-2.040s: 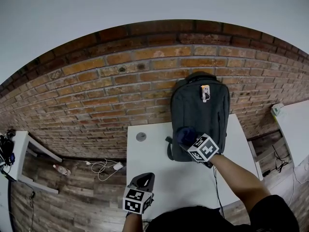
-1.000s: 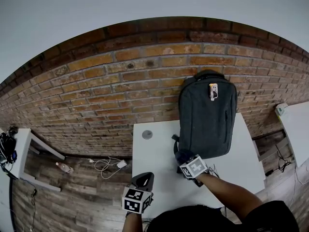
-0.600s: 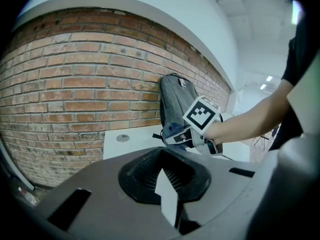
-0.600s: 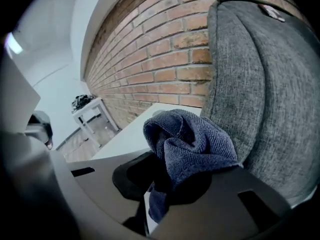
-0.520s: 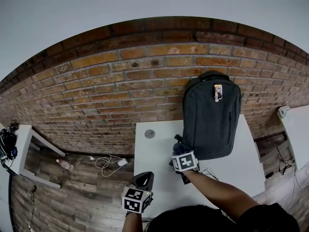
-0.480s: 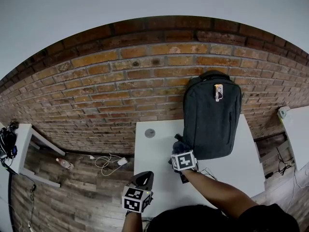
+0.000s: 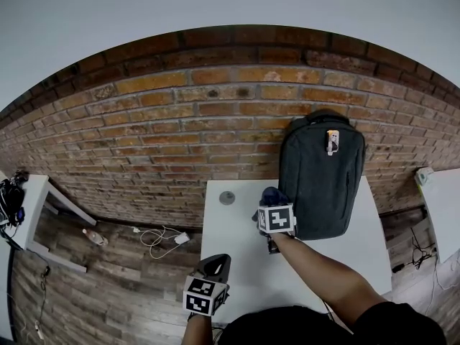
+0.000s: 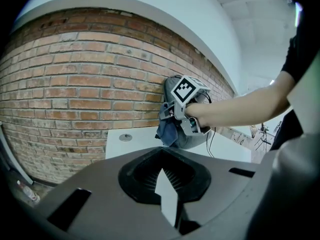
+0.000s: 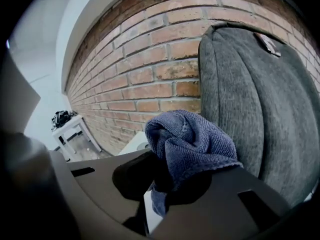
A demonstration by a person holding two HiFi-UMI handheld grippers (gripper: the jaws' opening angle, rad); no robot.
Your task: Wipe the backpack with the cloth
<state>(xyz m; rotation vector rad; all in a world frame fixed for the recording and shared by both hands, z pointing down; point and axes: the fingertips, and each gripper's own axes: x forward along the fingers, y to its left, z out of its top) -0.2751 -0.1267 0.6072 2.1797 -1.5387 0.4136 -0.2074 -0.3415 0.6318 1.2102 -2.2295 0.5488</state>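
Since the blue cloth (image 9: 192,144) is soft and light, right gripper (image 9: 170,184) pinches its bunched middle; left gripper (image 7: 212,268) closed, empty.

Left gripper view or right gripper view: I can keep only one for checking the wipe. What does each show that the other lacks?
Only the left: the whole right gripper with its marker cube, and the person's forearm. Only the right: the blue cloth close up between its jaws, the tag on the backpack, a small side table. Both: the backpack, the cloth, the brick wall.
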